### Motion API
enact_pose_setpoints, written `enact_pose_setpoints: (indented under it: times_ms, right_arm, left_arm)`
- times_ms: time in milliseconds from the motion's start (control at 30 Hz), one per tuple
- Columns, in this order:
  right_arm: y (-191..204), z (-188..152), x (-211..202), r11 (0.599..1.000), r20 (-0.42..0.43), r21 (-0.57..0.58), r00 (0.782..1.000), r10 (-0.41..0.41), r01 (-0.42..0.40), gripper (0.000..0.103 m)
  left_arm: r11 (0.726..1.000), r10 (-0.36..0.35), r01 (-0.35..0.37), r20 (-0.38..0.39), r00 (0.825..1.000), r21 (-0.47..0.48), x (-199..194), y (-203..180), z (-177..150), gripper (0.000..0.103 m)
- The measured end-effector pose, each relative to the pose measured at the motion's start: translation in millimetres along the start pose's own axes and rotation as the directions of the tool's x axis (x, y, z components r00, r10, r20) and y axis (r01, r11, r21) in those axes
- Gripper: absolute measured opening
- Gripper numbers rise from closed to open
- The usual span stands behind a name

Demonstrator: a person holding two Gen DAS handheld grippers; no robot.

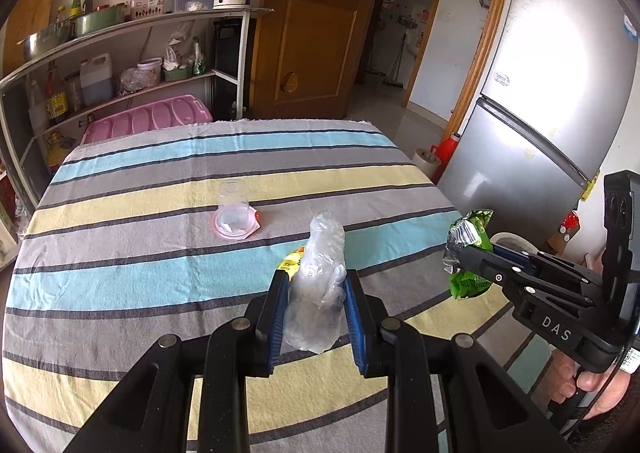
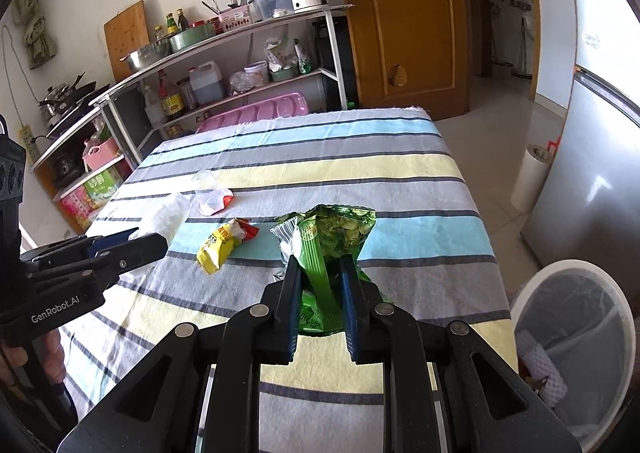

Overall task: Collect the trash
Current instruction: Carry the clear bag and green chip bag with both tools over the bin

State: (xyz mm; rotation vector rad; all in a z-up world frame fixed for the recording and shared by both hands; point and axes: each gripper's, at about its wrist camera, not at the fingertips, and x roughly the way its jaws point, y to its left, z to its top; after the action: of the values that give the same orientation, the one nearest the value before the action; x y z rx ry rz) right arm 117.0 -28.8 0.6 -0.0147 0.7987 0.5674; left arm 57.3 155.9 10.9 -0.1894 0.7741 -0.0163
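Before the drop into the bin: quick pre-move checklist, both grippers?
1. Left gripper grip on the crumpled clear plastic bag: ok, jaws closed on it, bag off the cloth.
2. Right gripper grip on the green snack packet: ok, pinched between the jaws.
3. White trash bin located: ok, beside the table at the right, lined, mouth open.
4. Room in the bin: ok, only some white mesh wrap low inside.
5. Path from the right gripper to the bin: cannot tell, the table edge is close by.
6. Table cleared: not ok, the yellow wrapper and the upturned clear cup remain on the striped tablecloth.
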Motion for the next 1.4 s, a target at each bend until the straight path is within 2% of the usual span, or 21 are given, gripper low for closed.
enact_pose_setpoints:
  times_ms: [300,600,900,1200,1400]
  right_arm:
    - [-29,-7,-44,0.997,0.054,0.043,0.996,-0.07,0.068,0.019]
    - [-73,-23,-86,0.98,0.085,0.118,0.982,-0.17,0.159,0.019]
    - [-125,-43,-118,0.942,0.069,0.217,0.958,-0.277,0.257,0.019]
    - [-170,-63,-137,0.895,0.022,0.284,0.931,-0.365,0.345,0.019]
    - [-194,-73,-134,0.873,-0.024,0.308,0.92,-0.39,0.378,0.019]
  left_arm:
    - [0.996,-0.058,0.058,0.0,0.998,0.074,-3,-48,0,0.028]
    - [0.98,-0.114,0.114,-0.011,0.993,0.165,7,-109,3,0.028]
    - [0.941,-0.198,0.206,-0.055,0.979,0.269,29,-180,0,0.028]
    - [0.901,-0.262,0.288,-0.122,0.957,0.325,55,-242,-9,0.028]
    - [0.879,-0.267,0.303,-0.146,0.953,0.368,69,-273,-15,0.028]
